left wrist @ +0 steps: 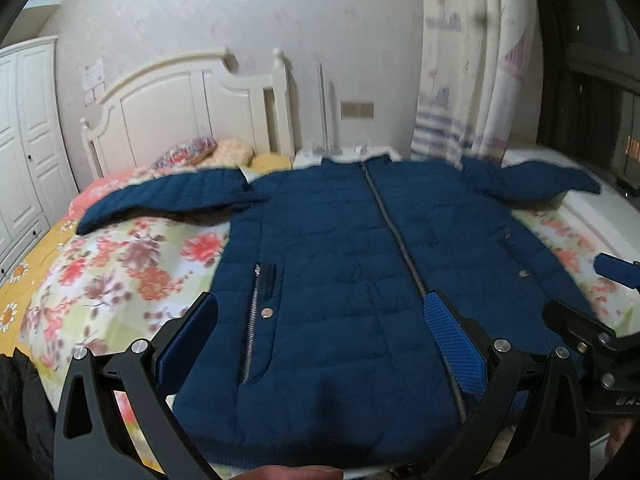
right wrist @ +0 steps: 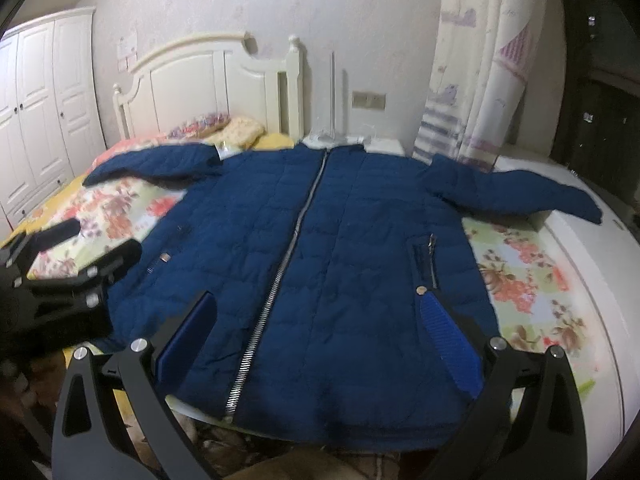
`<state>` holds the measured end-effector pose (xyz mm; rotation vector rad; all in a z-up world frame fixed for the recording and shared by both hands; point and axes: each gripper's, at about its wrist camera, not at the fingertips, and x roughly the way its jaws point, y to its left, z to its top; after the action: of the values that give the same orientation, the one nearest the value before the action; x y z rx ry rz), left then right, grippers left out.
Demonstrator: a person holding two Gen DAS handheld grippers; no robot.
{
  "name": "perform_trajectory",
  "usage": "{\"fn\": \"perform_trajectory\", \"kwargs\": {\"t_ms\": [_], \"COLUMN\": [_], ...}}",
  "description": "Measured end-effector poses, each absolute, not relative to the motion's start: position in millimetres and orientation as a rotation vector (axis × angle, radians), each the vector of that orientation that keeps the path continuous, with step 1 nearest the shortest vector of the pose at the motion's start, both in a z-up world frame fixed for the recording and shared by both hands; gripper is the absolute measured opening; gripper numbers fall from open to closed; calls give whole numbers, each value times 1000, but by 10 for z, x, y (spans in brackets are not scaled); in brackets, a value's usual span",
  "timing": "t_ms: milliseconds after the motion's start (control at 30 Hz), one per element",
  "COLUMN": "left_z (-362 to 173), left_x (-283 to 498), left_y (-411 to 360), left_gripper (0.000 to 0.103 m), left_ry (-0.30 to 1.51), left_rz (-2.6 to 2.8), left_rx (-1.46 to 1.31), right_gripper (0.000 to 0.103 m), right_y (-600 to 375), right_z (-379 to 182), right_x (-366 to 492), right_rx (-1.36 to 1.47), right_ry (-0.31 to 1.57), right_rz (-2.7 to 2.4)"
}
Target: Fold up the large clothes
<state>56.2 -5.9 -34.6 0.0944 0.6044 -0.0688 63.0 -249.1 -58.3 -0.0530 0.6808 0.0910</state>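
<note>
With the left gripper (left wrist: 320, 320) and right gripper (right wrist: 320, 316) both spread and holding nothing, pinch each sleeve of the flat jacket (right wrist: 320, 240) near its cuff and fold inward.

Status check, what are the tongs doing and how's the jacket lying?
Left tongs open, right tongs open, both empty. Jacket flat on bed, zipped, sleeves spread. Nothing on it.

My left claw (left wrist: 320, 316): matte black forked arms, silver round screw heads at the joints, blue textured pads (left wrist: 450, 336) on the inner faces. Right claw (right wrist: 324, 316) same build, ribbed blue pad. Bare skin, blurred, at bottom centre of the left view. Partial white lettering lower right there, unreadable.
</note>
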Motion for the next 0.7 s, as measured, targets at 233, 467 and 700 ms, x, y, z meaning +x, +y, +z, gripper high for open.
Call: {"fn": "perform_trajectory", "kwargs": {"t_ms": [233,467,700], "left_z": [-812,-1152,-1357], "left_x": [1959,2898,3019], "left_y": [-174,14,292], "left_gripper": [99,99,99], "left_ry": [799,905,948], "left_rz": [-69,7,-43], "left_rx": [204,166,36], "right_gripper": [101,101,101], "right_y": [-3609,-4936,-5670], "right_z": [-966,-1141,-1228], "right_x": [1723,2658,3415], "right_rx": [183,474,563], "right_ry": [819,779,751], "right_rz": [-72,-261,-414]}}
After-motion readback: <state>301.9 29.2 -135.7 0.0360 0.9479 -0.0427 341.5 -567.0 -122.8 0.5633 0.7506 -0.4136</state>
